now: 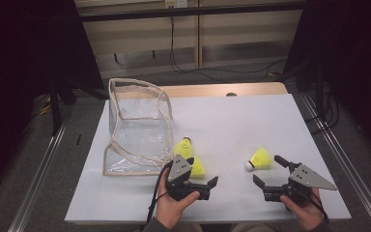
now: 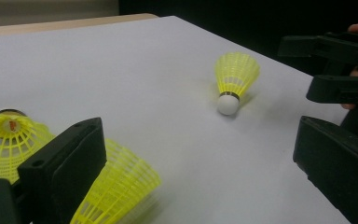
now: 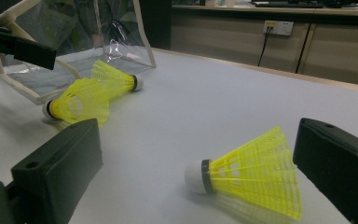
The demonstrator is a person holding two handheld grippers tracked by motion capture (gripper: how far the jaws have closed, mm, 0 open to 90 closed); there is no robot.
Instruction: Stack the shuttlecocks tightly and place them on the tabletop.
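Three yellow plastic-skirted shuttlecocks with white cork tips lie on the white tabletop [image 1: 232,125], none grasped. We hold the left gripper [image 1: 211,186] with its fingers released and spread; two shuttlecocks, the near one [image 1: 197,166] and the far one [image 1: 183,145], lie just beyond and to the outer side of its fingers, close together, beside the mouth of the clear vinyl zip pouch with beige piping [image 1: 135,126]. The pouch stands propped open, presumably to receive them. Our right gripper [image 1: 260,186] also has its fingers released, wide apart; the lone shuttlecock [image 1: 260,159] lies on its side just ahead of those fingers, cork tip toward the left gripper. In the right gripper view it [image 3: 251,172] sits between the fingers, apart from both. We judge this gripper is lined up to close on the skirt.
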